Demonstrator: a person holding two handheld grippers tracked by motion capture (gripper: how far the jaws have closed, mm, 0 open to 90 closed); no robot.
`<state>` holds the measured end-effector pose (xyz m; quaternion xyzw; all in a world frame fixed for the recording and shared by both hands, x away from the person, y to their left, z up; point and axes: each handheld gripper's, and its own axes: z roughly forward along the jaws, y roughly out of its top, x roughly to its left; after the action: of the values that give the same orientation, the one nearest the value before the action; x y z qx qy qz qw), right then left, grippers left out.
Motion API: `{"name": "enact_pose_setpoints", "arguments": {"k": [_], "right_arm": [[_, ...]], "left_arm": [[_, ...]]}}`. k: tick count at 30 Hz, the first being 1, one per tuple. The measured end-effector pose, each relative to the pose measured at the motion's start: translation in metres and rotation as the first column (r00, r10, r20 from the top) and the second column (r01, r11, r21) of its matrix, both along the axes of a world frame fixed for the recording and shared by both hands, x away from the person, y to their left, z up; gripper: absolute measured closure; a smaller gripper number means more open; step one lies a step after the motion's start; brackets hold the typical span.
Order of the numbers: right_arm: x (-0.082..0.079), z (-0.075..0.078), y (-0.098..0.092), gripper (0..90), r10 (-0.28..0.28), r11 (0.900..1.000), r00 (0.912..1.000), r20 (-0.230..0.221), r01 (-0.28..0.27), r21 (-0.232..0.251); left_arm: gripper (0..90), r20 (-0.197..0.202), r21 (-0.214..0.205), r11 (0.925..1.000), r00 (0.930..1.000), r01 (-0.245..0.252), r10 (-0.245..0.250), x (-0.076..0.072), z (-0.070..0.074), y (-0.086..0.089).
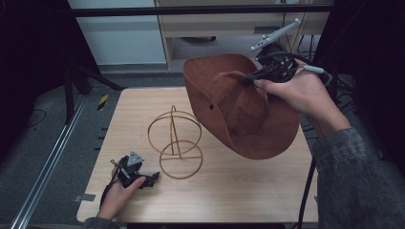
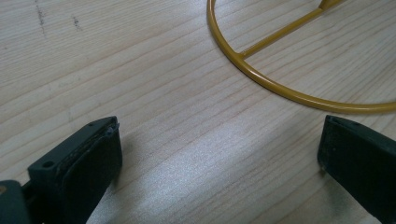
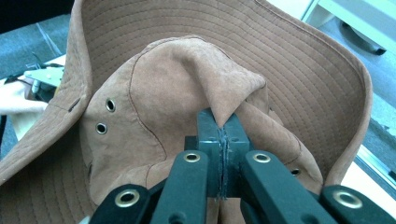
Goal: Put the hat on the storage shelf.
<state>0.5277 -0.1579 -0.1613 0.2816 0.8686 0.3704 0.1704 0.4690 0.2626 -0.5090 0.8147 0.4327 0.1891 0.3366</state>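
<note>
Right gripper point(image 1: 248, 78) is up in the air beyond the wire stand point(image 1: 175, 143), its two black jaws pressed tight together on a fold of the brown hat point(image 1: 239, 109), pinching the crown. In the right gripper view that fold point(image 3: 224, 93) pokes up from between the closed jaws. Down near the stand's base ring, on the person's side, the left gripper point(image 1: 152, 178) rests low on the table point(image 1: 239, 191); in its own view the jaws stand wide apart with bare wood between them, holding nothing.

Counting up: one hat, one stand, two grippers, two hands. The right hand point(image 1: 298, 90) carries the hat above and to the right of the stand, clear of it; the left hand point(image 1: 119, 191) sits close to the stand's left.

That table is pale wood with a fine straight grain, a few faint dark marks on it. Past the stand, at the far side, the floor looks grey, with a light cabinet point(image 1: 229, 28) behind and dark surroundings on both sides.

The hat is soft, suede-like cloth, with a wide floppy brim stitched in close rows and small metal eyelets point(image 3: 105, 116) on the crown. The stand is thin yellow-gold wire point(image 2: 280, 88): a flat round ring with a crossbar at the bottom, an upright post, and rounded hoops on top.
</note>
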Motion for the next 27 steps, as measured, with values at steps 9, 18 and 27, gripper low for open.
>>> {"name": "enact_pose_setpoints", "arguments": {"k": [9,18,27], "right_arm": [[0.0,0.006,0.012,89.5,0.011,0.9999,0.9999,0.009,-0.011,0.004],[0.0,0.014,0.029,89.4,0.029,0.9995,0.9992,0.028,-0.029,0.013],[0.001,0.021,0.049,89.4,0.05,0.9984,0.9977,0.045,-0.051,0.025]], "left_arm": [[0.0,0.0,0.0,1.0,1.0,0.0,0.0,0.0,0.0,0.0],[0.0,0.001,0.002,1.0,1.0,0.001,-0.001,0.0,0.0,0.0],[0.0,0.001,0.002,1.0,1.0,0.001,-0.001,0.0,0.0,0.0]]}}
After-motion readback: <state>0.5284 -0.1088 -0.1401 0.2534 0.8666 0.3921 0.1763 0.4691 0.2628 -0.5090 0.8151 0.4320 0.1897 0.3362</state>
